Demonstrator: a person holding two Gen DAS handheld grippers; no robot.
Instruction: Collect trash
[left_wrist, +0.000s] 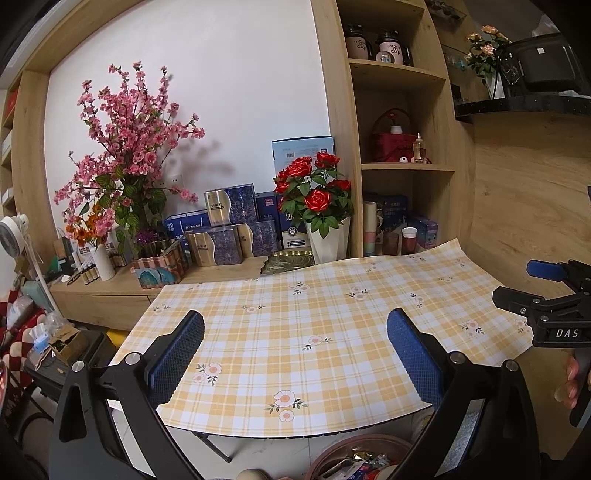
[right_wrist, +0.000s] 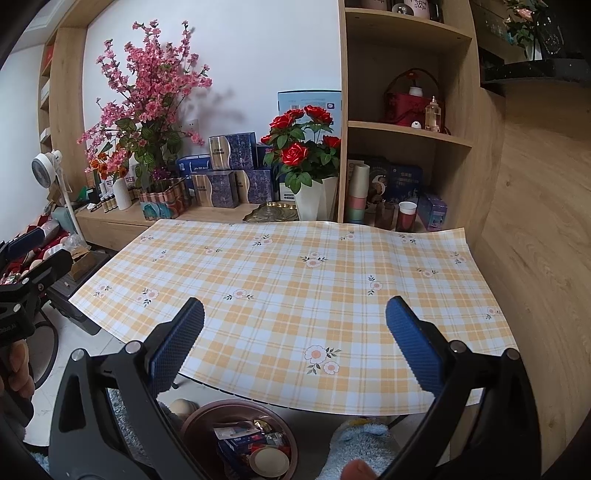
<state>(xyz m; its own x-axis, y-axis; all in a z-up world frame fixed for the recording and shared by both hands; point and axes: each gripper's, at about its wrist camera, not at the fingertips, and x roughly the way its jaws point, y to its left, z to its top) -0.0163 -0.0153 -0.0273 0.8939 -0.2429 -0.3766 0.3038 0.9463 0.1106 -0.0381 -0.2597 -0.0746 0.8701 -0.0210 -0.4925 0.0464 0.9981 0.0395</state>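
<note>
I held both grippers above the near edge of the table (right_wrist: 369, 266), which wore a yellow checked cloth with small flowers; my left gripper (left_wrist: 295, 354) had its blue pads spread wide with nothing between them; my right gripper (right_wrist: 295, 343) was likewise spread and held nothing; the trash (right_wrist: 243, 439), boxes and wrappers, lay in a brown round bin (right_wrist: 199, 417) on the floor just below the table's near edge; beyond the table's far edge stood a white pot of red roses (right_wrist: 306, 147) beside a wooden shelf (right_wrist: 402, 129).
</note>
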